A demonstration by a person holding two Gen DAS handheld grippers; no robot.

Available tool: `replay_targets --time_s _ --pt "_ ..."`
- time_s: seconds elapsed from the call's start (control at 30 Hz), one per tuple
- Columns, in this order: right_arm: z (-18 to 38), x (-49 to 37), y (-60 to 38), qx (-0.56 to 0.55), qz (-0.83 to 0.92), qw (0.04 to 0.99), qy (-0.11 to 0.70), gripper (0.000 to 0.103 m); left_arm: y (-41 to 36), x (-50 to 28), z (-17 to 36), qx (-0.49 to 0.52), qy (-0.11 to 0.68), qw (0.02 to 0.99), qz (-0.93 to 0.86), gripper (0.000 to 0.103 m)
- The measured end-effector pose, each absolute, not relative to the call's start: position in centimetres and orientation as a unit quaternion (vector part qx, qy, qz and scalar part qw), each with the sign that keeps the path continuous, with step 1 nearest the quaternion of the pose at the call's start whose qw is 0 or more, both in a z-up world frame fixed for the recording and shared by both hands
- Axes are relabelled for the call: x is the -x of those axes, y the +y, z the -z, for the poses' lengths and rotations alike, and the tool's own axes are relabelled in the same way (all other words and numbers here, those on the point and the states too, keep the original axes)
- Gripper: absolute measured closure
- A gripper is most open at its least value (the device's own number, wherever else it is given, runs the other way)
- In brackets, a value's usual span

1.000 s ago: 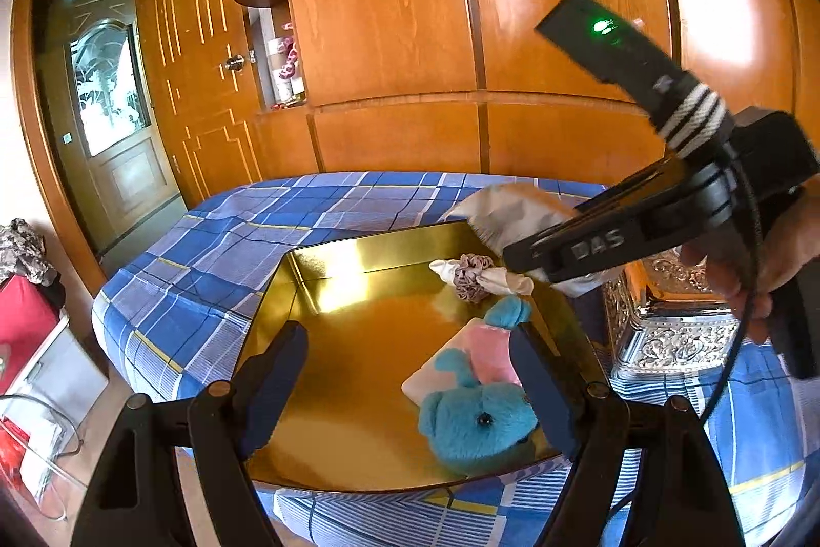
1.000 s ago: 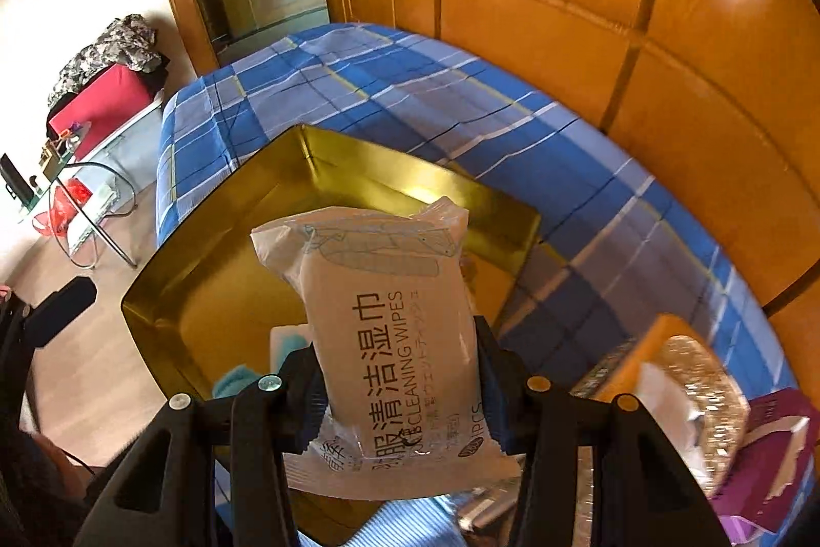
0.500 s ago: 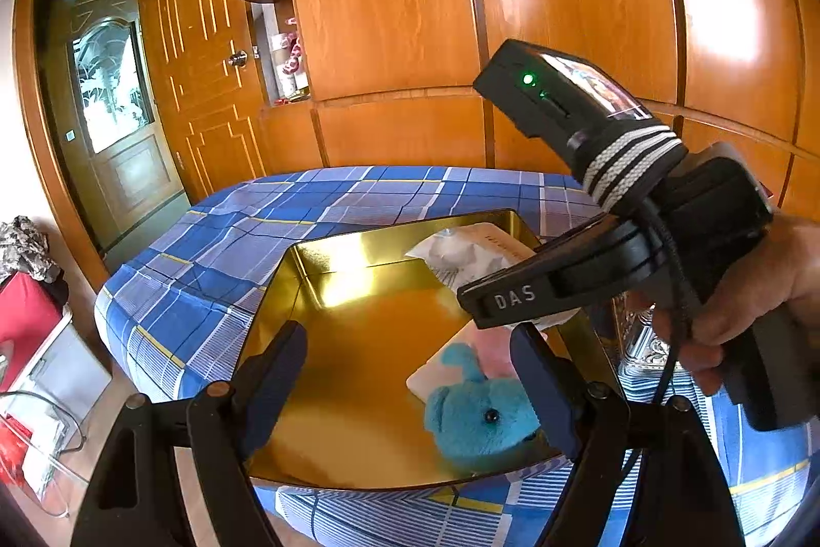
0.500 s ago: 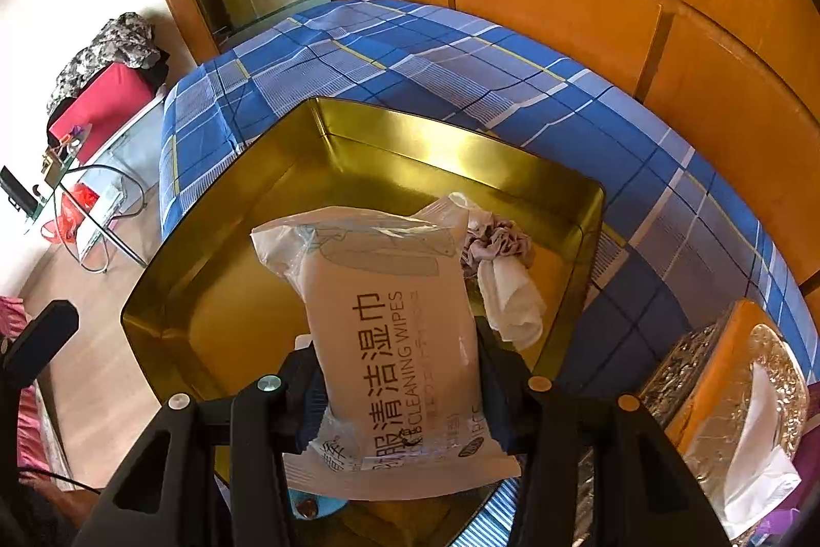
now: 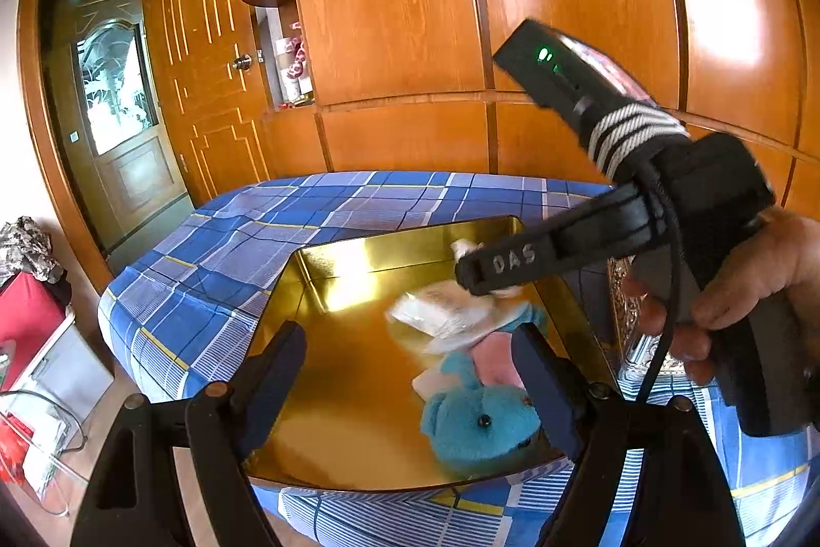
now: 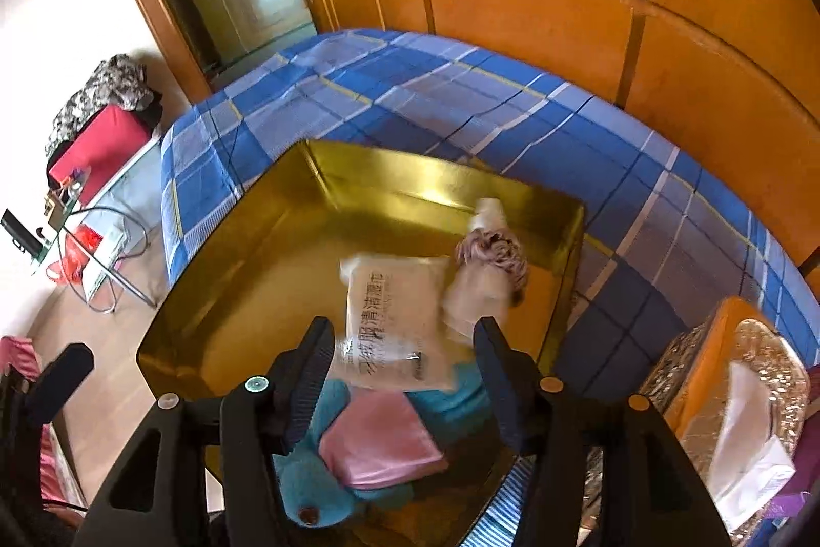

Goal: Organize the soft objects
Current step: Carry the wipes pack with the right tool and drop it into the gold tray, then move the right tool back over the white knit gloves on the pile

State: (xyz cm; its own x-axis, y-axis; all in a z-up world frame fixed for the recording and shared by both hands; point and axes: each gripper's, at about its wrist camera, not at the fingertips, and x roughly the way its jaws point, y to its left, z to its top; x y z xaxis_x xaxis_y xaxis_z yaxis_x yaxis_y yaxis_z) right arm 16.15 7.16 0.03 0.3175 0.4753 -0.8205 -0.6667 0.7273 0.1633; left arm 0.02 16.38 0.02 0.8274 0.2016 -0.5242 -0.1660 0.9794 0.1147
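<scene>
Right gripper [image 6: 405, 372], lower centre of its view: jaws opening, pads clear of the wipes pack [image 6: 394, 321], which is blurred and sits between and just beyond them inside the gold tray [image 6: 287, 208]. The pack lies over a pink cloth [image 6: 379, 444] and a blue plush [image 6: 307, 490], beside a scrunchie [image 6: 494, 252] to its right. Left gripper [image 5: 410, 388], bottom of its view: jaws wide, nothing between the pads, over the tray's near edge. Tray rests on the plaid bed [image 6: 461, 96].
</scene>
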Motion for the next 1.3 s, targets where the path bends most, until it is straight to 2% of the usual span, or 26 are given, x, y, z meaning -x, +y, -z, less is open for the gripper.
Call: replay_targets --time_s 0.6,0.73,1.3 --pt "-4.5 -12.9 1.2 0.095 -0.321 0.861 0.383 0.046 15.6 0.1 0.3 -0.035 0.283 0.954 -0.089 0.02" --pt "-5.4 -11.8 -1.2 0.091 -0.307 0.874 0.364 0.046 15.5 0.2 0.3 -0.03 0.283 0.955 -0.088 0.014" --pt "-5.6 -10.3 -18.3 0.043 -0.154 0.924 0.348 0.046 13.2 0.5 0.0 -0.044 0.283 0.956 -0.061 0.014"
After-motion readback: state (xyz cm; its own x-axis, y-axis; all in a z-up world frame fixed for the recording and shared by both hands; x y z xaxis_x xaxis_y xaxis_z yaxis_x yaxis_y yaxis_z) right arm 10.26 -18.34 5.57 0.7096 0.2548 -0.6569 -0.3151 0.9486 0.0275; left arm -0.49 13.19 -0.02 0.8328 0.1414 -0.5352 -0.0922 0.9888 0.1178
